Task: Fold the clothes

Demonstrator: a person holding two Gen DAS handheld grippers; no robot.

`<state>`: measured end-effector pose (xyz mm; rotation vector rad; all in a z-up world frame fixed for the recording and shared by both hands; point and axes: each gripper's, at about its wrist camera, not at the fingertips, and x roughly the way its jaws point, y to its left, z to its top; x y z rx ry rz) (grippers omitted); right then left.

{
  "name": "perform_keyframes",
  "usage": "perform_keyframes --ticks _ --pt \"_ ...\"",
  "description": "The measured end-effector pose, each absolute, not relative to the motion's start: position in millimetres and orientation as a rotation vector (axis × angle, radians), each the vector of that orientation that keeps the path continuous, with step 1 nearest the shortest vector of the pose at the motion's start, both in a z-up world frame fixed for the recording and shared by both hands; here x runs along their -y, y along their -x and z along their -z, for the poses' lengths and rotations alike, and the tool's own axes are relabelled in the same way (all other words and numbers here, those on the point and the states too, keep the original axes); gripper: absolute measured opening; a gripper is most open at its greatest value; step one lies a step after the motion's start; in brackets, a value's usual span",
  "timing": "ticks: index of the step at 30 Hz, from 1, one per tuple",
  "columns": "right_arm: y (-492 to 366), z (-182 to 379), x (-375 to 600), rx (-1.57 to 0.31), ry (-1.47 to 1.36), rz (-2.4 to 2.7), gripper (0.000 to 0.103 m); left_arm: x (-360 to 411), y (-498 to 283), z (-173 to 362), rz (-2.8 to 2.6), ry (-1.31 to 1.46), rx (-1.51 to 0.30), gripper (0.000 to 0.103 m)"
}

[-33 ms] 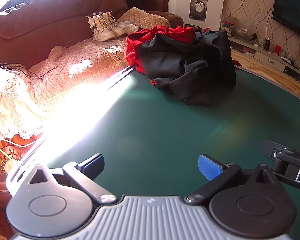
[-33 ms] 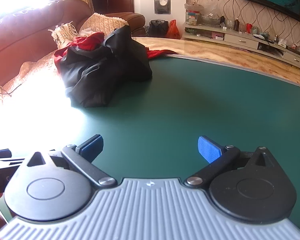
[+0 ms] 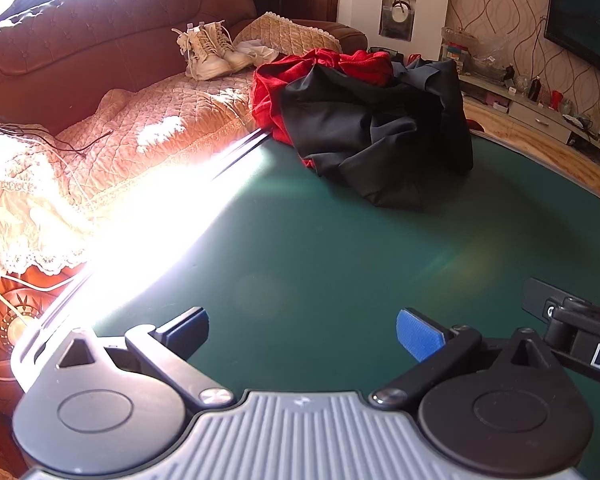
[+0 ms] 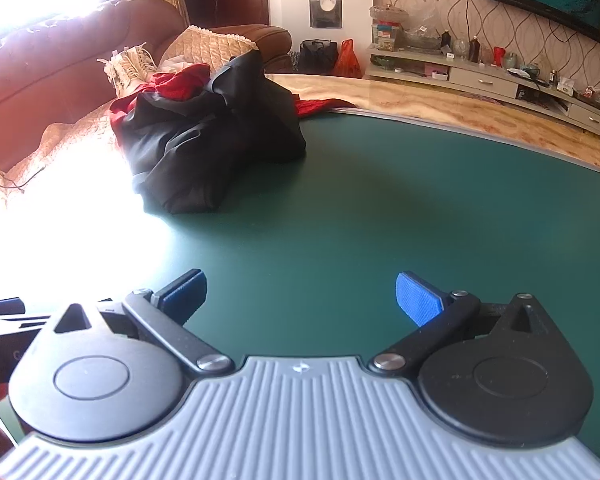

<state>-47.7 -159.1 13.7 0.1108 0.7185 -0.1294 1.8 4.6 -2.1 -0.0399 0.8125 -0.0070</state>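
Observation:
A crumpled black garment (image 3: 380,136) lies in a heap on the far side of the green table (image 3: 340,272), with a red garment (image 3: 300,80) bunched under and behind it. Both show in the right wrist view too, the black garment (image 4: 212,140) in front of the red garment (image 4: 180,82). My left gripper (image 3: 302,330) is open and empty, low over the near part of the table. My right gripper (image 4: 300,296) is open and empty, beside it and well short of the heap. Part of the right gripper (image 3: 580,324) shows at the left wrist view's right edge.
A brown sofa (image 3: 100,60) with a quilted cover stands past the table's left edge, with pale shoes (image 3: 208,52) on it. Strong sun glare (image 3: 152,220) washes out the table's left edge. A TV stand (image 4: 500,76) with bottles runs along the far right wall.

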Motion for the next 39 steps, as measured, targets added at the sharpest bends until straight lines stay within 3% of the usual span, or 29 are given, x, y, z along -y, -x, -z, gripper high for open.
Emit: perform_keyframes --ticks 6,39 --pt "49 -11 139 -0.703 -0.037 0.135 0.103 -20 -8 9 0.019 0.126 -0.848 0.102" --pt "45 18 128 -0.641 0.003 0.143 0.103 -11 -24 33 -0.002 -0.01 -0.788 0.103"
